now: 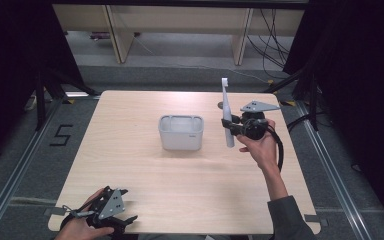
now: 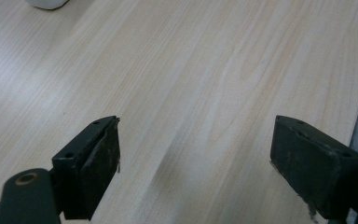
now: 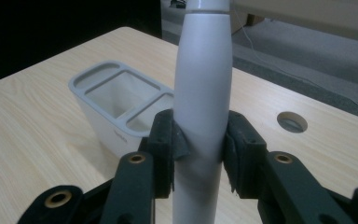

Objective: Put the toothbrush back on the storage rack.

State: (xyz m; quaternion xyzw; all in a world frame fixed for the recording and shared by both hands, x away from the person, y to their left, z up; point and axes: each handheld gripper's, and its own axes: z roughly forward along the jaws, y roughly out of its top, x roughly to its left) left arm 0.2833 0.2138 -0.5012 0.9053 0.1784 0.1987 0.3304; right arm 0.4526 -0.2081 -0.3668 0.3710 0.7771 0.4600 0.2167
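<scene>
A long grey-white electric toothbrush (image 1: 226,112) stands nearly upright above the table, right of a white holder (image 1: 181,132) with divided compartments. My right gripper (image 1: 236,126) is shut on the toothbrush handle; in the right gripper view the pads (image 3: 175,140) press both sides of the handle (image 3: 203,93), with the holder (image 3: 116,100) beyond at the left. My left gripper (image 1: 125,212) rests at the table's near left corner, held by a hand. In the left gripper view its jaws stand wide apart over bare wood, the left gripper (image 2: 196,154) open and holding nothing.
The light wooden table (image 1: 145,175) has a round cable hole (image 3: 292,121) near its far right edge. A corner of the holder (image 2: 46,3) shows in the left gripper view. Dark curtains, floor rails and cables surround the table.
</scene>
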